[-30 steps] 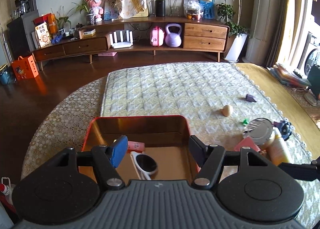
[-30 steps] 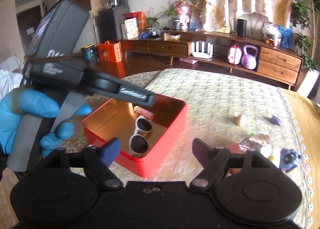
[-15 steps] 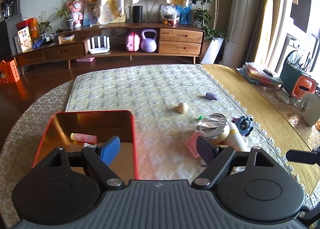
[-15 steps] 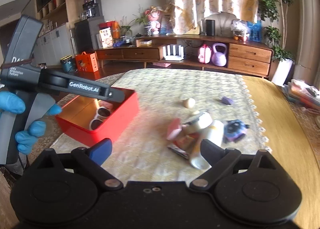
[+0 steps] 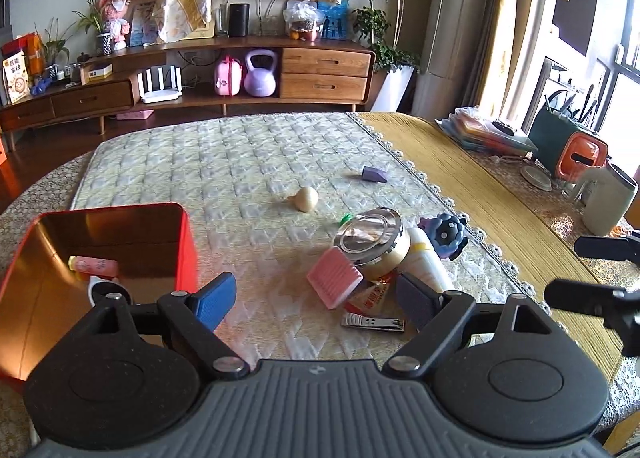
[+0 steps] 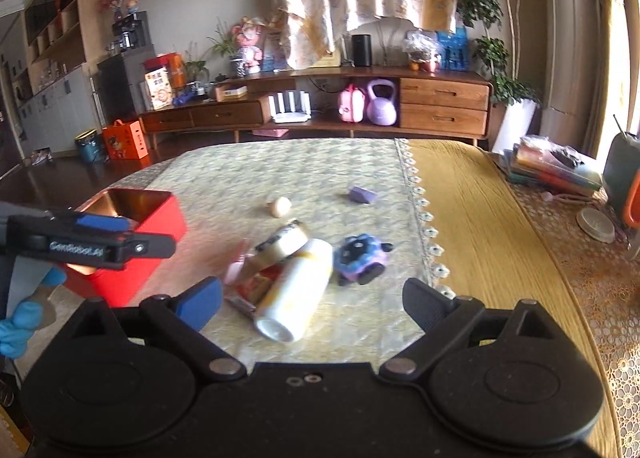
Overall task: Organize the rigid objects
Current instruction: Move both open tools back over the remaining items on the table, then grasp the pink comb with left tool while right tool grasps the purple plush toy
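Note:
A red tin box [image 5: 188, 242] stands at the left on the quilted mat, holding a pink tube [image 5: 94, 264] and white sunglasses [image 5: 104, 290]. To its right lies a pile: pink brush [image 5: 334, 278], round metal-lidded tin [image 5: 370, 236], white bottle [image 5: 426, 258], blue toy [image 5: 444, 232], nail clipper [image 5: 374, 323]. Farther off are a wooden egg [image 5: 307, 199] and a purple block [image 5: 375, 174]. My left gripper [image 5: 316, 300] hovers before the pile, its jaws opening with nothing between them. My right gripper [image 6: 314, 303] is open just short of the white bottle [image 6: 298, 290].
A lace edge [image 6: 424, 218] borders the mat; yellow cloth [image 6: 500, 226] lies to its right, with stacked books [image 6: 552, 168], a pale jug [image 5: 608, 198] and an orange-green holder [image 5: 572, 150] at the far side. A blue-gloved hand [image 6: 24, 322] holds the left gripper beside the red box [image 6: 132, 270].
Both views swung right, from over the red box toward the pile. Both pairs of jaws spread wider. The left gripper left the box with nothing in it.

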`<state>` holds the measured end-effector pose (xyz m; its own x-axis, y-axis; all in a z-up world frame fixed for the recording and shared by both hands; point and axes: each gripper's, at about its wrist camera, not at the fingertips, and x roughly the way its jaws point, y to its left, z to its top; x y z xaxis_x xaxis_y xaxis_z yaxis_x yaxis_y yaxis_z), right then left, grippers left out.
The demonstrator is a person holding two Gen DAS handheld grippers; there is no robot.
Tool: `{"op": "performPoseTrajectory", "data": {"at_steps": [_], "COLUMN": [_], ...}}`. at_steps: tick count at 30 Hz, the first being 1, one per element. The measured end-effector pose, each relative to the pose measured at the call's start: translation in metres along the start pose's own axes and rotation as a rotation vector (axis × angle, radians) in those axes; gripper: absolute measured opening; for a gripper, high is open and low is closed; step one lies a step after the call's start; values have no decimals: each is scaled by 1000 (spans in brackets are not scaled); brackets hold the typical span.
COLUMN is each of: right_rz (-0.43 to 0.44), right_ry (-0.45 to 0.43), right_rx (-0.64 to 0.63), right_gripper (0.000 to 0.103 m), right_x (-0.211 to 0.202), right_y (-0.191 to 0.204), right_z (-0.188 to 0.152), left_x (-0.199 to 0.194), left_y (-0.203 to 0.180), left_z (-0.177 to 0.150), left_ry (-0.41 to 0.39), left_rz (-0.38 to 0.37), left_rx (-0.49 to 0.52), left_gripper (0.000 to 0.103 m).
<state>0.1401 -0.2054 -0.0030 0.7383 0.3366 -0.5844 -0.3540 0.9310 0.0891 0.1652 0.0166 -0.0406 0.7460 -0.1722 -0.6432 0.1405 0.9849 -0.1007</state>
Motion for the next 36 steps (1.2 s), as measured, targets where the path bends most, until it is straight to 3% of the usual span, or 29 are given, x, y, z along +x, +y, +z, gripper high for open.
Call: {"op": "performPoseTrajectory", "data": {"at_steps": [8, 16, 26, 36], "right_rz": [-28, -26, 3, 46], "right_ry": [34, 81, 120, 134], "right_rx": [36, -6, -37, -55], "right_gripper": [97, 97, 88, 84], "right_x": [26, 57, 88, 116], "right_y": [-27, -35, -41, -45], "right_z": [3, 9, 15, 22], "left_x": [30, 64, 98, 115], "left_y": [-10, -14, -9, -6], "left_z": [-5, -4, 2, 7], "left_ry": [39, 114, 167, 185], "left_rz": [7, -13, 9, -53], "left_rx": [24, 60, 47, 33], "left_gripper": [88, 88, 88, 88]}}
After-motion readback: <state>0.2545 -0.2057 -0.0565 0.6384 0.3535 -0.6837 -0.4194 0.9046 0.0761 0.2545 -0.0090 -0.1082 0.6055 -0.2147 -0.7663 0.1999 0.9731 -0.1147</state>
